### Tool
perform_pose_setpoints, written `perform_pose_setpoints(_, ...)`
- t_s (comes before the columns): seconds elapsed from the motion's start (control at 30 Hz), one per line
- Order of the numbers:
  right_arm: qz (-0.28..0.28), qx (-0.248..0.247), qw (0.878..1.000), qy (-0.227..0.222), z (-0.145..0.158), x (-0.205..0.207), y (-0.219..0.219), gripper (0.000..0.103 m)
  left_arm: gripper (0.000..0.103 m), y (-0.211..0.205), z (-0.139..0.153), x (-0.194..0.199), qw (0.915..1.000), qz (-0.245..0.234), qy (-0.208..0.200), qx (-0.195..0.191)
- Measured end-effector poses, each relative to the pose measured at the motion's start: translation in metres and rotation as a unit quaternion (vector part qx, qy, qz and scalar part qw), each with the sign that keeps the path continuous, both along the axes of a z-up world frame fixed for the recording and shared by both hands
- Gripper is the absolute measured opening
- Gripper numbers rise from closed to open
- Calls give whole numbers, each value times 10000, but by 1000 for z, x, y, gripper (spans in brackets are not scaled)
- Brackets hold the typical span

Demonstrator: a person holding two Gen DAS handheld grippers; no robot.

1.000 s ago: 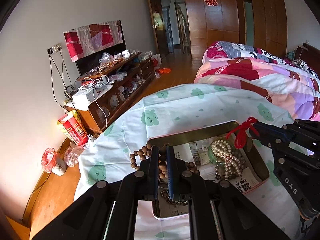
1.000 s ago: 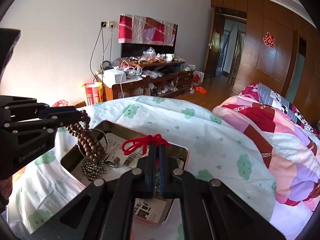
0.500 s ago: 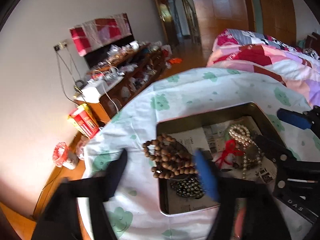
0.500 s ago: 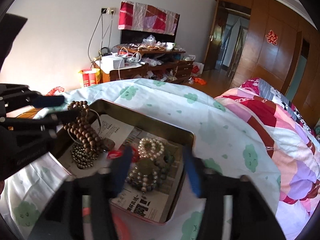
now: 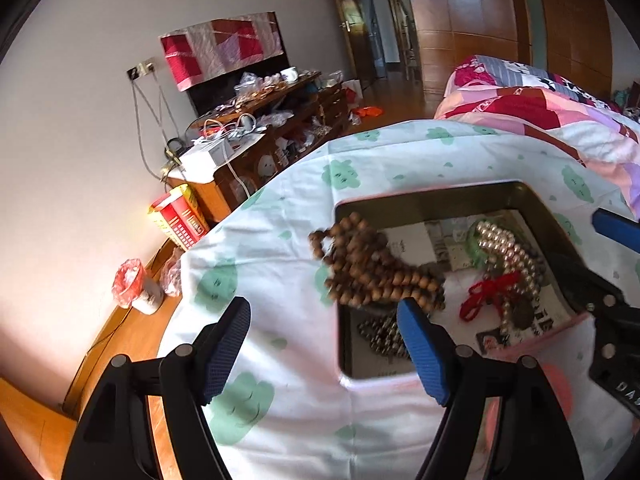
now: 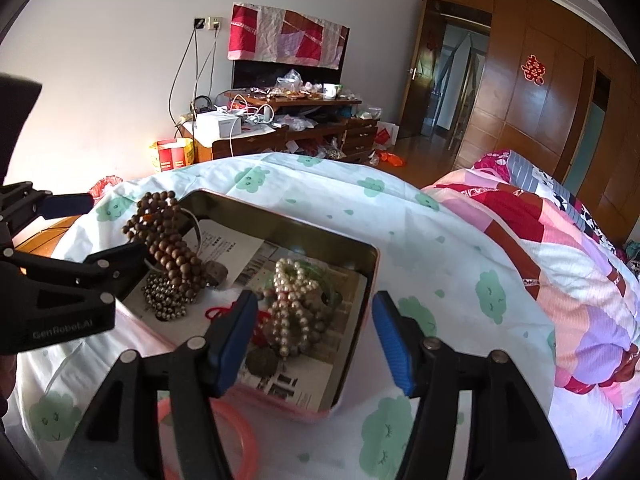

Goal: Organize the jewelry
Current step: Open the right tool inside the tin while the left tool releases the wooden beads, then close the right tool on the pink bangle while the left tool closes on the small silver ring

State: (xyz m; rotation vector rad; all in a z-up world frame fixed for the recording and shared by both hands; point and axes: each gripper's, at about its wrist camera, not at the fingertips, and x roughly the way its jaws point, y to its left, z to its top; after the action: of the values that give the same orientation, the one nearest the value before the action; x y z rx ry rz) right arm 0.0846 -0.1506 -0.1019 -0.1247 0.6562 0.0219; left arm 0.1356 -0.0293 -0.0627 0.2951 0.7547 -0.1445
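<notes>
A metal tin (image 5: 432, 196) (image 6: 362, 246) lined with newspaper sits on a cloud-print cloth. Brown wooden beads (image 5: 372, 268) (image 6: 168, 244) drape over its left rim. A pearl string (image 5: 508, 252) (image 6: 292, 304), a red cord (image 5: 486, 294) (image 6: 218, 312) and dark metal beads (image 5: 380, 334) (image 6: 164, 300) lie inside. My left gripper (image 5: 324, 340) is open and empty over the tin's near left corner. My right gripper (image 6: 314, 334) is open and empty above the tin's near side.
A pink bangle (image 6: 236, 432) lies on the cloth in front of the tin. A cluttered wooden TV stand (image 6: 280, 128) lines the far wall. A bed with a patchwork quilt (image 6: 560, 248) is on the right. A red box (image 5: 178, 216) stands on the floor.
Both grippers opened. The wooden beads left my left gripper and now hang over the tin's rim. The red cord left my right gripper and lies in the tin.
</notes>
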Motion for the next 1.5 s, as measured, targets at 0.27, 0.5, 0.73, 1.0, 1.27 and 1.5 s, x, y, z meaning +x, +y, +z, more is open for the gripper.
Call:
perform_pose_setpoints(0.27,-233,150,9995,165,-10,-42,-8,68,76,26,-11,-47,9998,207,28,10)
perform_pose_setpoints(0.5,-39,112,9986,524,-33,-62,7,72,76,28,-35,-68,9991,189,369,-75)
perform_pose_setpoints(0.73,-42,-83,9958,906,-52,-54,11,71,76,20,-38,-73,9991,130,409,-71)
perform_pose_setpoints(1.0,-647,24,9922,1067,-56,-61,-35,71,76,14,-37,-79,9991,47,402,-89)
perform_pose_setpoints(1.27,-676,684,9932,662,-40,-74,-49,74,76,3,-40,-83,9993,-44,371,71)
perform_pose_setpoints(1.5,-210,409,9959,774,-48,-70,-17,84,76,4,-41,-83,9991,-40,411,4)
